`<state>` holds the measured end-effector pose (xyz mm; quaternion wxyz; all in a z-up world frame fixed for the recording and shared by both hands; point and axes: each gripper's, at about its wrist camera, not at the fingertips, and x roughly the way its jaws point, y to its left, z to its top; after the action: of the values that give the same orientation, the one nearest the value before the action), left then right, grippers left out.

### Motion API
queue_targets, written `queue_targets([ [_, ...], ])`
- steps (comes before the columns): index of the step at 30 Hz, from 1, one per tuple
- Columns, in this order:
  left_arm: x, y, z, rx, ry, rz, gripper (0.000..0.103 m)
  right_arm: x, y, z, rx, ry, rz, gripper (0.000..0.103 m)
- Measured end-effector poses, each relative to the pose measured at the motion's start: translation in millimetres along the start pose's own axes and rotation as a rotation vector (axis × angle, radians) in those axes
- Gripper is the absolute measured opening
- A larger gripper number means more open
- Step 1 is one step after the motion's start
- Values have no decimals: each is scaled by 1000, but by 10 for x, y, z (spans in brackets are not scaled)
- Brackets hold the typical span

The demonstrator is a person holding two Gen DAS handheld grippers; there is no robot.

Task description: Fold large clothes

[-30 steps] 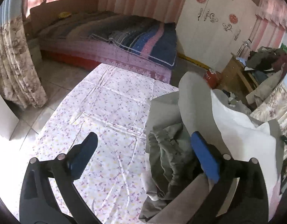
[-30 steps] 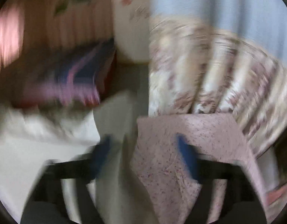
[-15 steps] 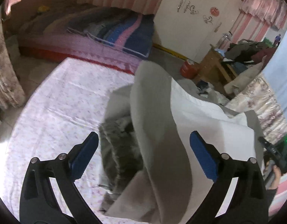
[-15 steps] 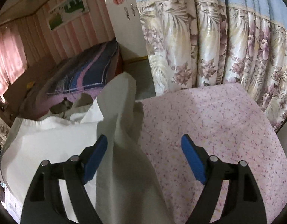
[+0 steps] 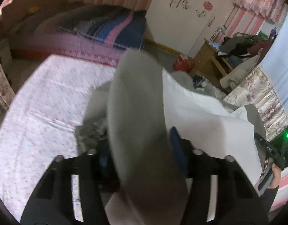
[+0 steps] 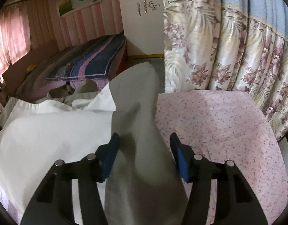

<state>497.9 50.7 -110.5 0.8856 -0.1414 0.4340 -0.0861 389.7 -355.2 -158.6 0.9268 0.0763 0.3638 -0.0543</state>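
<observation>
A large grey and white garment (image 5: 138,108) lies on the pink floral sheet (image 5: 46,101). In the left wrist view a grey fold of it rises between the fingers of my left gripper (image 5: 140,150), whose jaws stand close together against the cloth. In the right wrist view the same garment (image 6: 136,123) runs as a grey strip between the blue pads of my right gripper (image 6: 144,153), with its white part (image 6: 50,131) to the left. The right jaws have narrowed around the strip, with gaps showing at both pads.
A bed with a striped blanket (image 5: 106,28) stands behind. A white wardrobe (image 5: 190,15), a wooden table piled with clothes (image 5: 237,46) and floral curtains (image 6: 228,56) surround the sheet. A red object (image 5: 181,63) sits on the floor. The person's hand holding a device (image 5: 271,170) shows at right.
Both grippers' jaws have narrowed from wide open onto the grey fold of the garment. The left gripper moved forward over the garment.
</observation>
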Motion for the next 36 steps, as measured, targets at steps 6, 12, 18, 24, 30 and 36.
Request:
queue_targets([
  [6,58,-170,-50,41,-33,72,40,35,93,-17,-43,-2,-32,36],
  [12,57,-269,-55,84,-40,119,37,71,133,-41,-72,3,-51,36],
  [18,55,-311,-48,97,-44,143,36,78,135,-48,-76,-3,-57,35],
  [24,-122,-377,56,89,-79,94,14,-24,181,29,-106,-89,-80,2],
  [30,-374,-512,322,199,-95,59,1,-651,463,573,-259,-302,-81,1],
  [36,-1144,-416,524,130,-334,-34,2,-1023,548,1037,-270,-438,-82,1],
])
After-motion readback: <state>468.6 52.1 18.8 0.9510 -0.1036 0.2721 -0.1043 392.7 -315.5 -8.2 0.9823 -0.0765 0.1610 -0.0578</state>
